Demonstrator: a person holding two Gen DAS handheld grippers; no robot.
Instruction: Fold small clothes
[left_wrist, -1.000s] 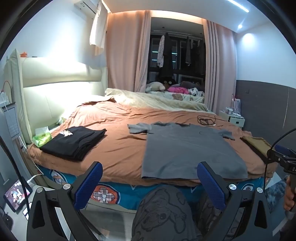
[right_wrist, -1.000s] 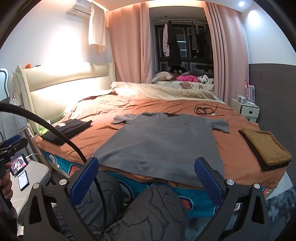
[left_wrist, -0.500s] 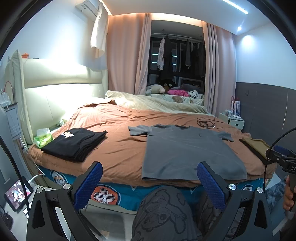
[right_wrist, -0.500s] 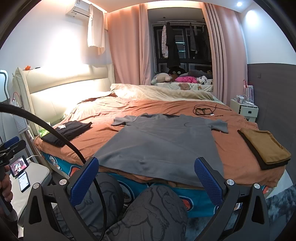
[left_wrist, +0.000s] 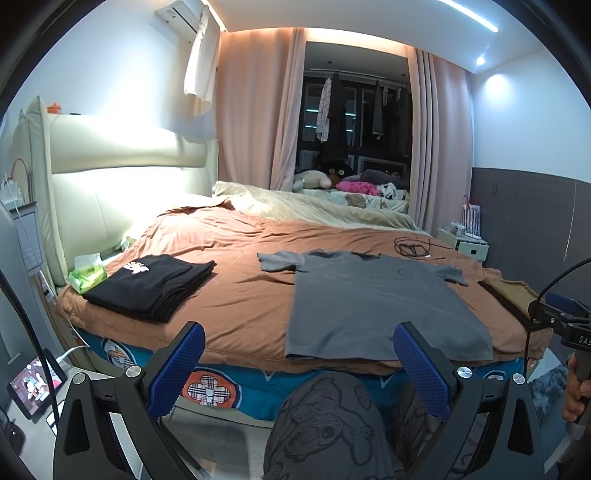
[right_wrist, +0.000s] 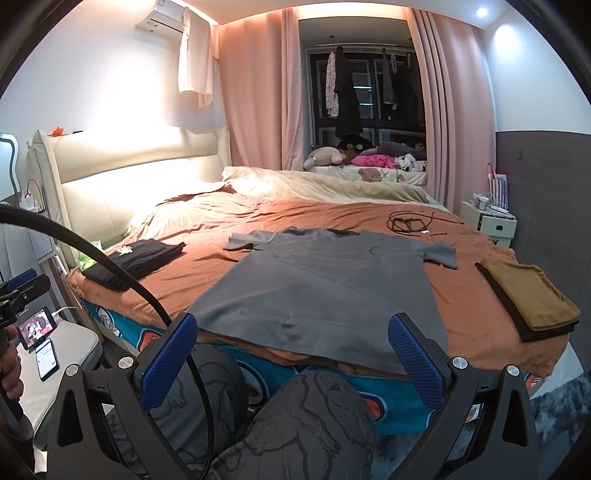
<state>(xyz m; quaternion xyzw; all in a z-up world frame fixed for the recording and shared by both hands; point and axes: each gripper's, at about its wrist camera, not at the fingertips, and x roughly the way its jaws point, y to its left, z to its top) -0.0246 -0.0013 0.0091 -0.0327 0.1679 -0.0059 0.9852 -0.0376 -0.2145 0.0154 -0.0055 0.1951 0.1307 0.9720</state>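
A grey T-shirt (left_wrist: 373, 299) (right_wrist: 325, 284) lies spread flat on the brown bedspread, its hem at the near edge of the bed and both sleeves out. My left gripper (left_wrist: 299, 354) is open, held short of the bed above the person's knee, and nothing is between its blue pads. My right gripper (right_wrist: 291, 347) is open too, just in front of the shirt's hem and empty. A folded black garment (left_wrist: 151, 284) (right_wrist: 136, 260) lies at the bed's left. A folded tan and black stack (right_wrist: 532, 299) (left_wrist: 511, 295) lies at the right.
The person's knees in grey printed trousers (left_wrist: 328, 428) (right_wrist: 306, 424) sit below both grippers. A black cable (right_wrist: 406, 223) is coiled on the far bedspread. A green tissue pack (left_wrist: 86, 275), a side stand with phones (right_wrist: 40, 332) and a white nightstand (right_wrist: 487, 223) flank the bed.
Both views have tilted up slightly, so the bed sits a little lower in frame. The shirt and folded piles have not moved, and both grippers stay open.
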